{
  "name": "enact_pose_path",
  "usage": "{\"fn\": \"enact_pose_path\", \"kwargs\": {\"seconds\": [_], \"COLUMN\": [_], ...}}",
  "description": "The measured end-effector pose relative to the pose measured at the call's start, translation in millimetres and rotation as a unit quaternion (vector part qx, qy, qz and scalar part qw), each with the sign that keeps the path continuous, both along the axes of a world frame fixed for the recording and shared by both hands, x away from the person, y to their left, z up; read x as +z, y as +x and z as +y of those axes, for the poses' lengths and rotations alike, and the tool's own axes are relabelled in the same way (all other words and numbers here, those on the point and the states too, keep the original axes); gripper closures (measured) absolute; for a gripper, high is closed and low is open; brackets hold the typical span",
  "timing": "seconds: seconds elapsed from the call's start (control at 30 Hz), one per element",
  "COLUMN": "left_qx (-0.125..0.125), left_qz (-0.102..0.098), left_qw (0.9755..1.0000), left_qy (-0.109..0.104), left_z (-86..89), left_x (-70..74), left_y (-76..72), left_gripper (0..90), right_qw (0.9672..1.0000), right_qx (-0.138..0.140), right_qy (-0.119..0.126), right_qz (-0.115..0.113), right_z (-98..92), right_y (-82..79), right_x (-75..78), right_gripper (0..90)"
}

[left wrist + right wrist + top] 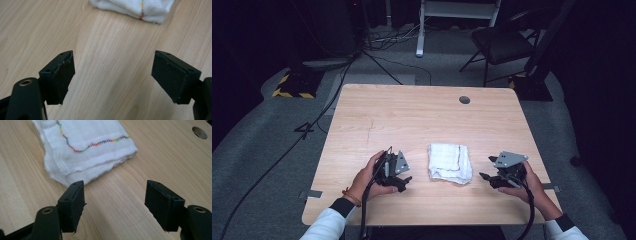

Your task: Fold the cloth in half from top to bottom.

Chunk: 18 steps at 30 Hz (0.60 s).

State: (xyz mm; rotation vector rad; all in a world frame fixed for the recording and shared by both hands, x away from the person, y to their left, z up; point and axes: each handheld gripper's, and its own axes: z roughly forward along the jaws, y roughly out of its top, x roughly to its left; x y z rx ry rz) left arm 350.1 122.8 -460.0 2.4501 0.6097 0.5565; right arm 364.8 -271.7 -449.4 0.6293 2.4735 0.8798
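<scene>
A folded white cloth (450,163) with a rainbow-stitched wavy line lies on the wooden table (422,115), between the two hands. My left gripper (406,182) rests to the cloth's left, jaws open and empty, pointing toward it. My right gripper (486,169) sits to the cloth's right, also open and empty. In the left gripper view the cloth (133,8) lies beyond the open gripper (112,75), well apart from it. In the right gripper view the cloth (85,147) lies just past the left jaw of the open gripper (114,203), its near corner close to that jaw.
A round cable hole (464,99) sits near the table's far edge. A black chair (504,42) and cables (387,37) lie on the floor behind the table. Bare wood surrounds the cloth on every side.
</scene>
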Motion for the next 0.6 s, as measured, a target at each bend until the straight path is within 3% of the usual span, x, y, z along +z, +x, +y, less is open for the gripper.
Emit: {"fn": "enact_pose_path", "kwargs": {"seconds": [0.3,0.5,0.6], "left_qx": [0.031,0.041,0.054], "left_qz": [-0.002,-0.007,0.001], "left_qw": [0.9995,0.9991,0.9985], "left_qy": [0.010,-0.002,-0.009], "left_z": [22.7,39.0,50.6], "left_x": [-10.7,-13.0,-15.6], "left_y": [-15.7,-19.8,-19.1], "left_gripper": [18.5,18.0,17.6], "right_qw": [0.9997,0.9989,0.9980], "right_qx": [-0.014,-0.039,-0.054], "right_qy": [0.010,0.012,0.013], "right_qz": [0.014,0.025,0.029], "right_z": [-23.4,-43.8,-55.4], "right_y": [-5.4,-8.6,-10.3], "right_x": [-7.6,-17.4,-24.1], "right_gripper": [31.0,30.3,29.9]}}
